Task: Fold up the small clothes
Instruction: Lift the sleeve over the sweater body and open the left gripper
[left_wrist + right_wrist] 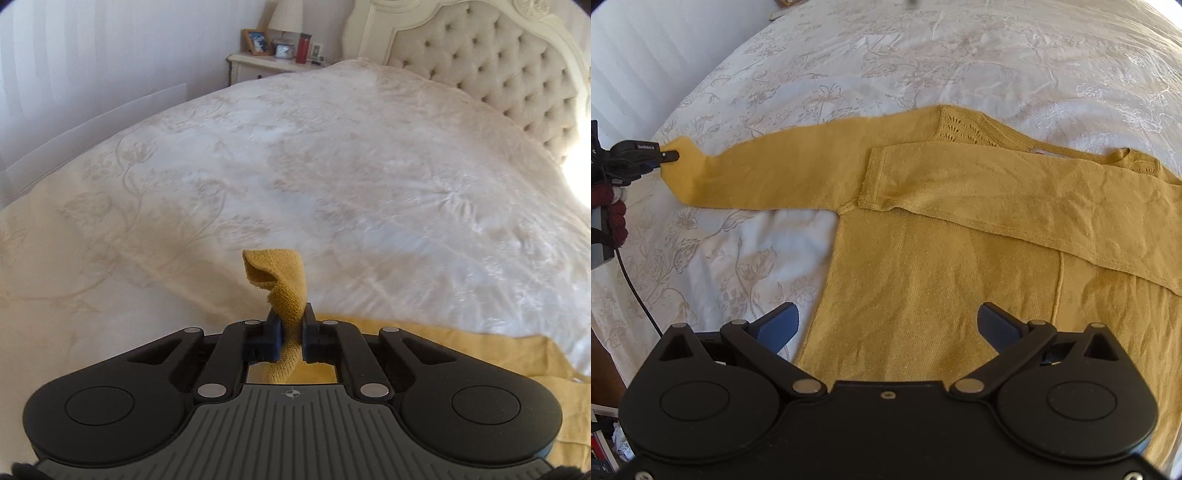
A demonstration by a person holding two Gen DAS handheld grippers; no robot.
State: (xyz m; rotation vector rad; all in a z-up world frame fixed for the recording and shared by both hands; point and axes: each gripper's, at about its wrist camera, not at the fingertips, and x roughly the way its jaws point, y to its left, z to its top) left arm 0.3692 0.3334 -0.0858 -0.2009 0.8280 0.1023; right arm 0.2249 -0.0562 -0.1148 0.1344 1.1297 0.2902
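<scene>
Left gripper (670, 156) pinches the cuff (275, 273) near the bed's (923, 48) left edge; sleeve (783, 166) stretches rightward to the sweater (923, 288); right gripper (888, 326) gapes, empty.

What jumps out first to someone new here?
The mustard sweater spread flat on the floral white bedspread, one sleeve already folded across its chest. Its other sleeve stretches out to the left, cuff pinched in the left tool, while the right tool hovers open above the hem.
</scene>
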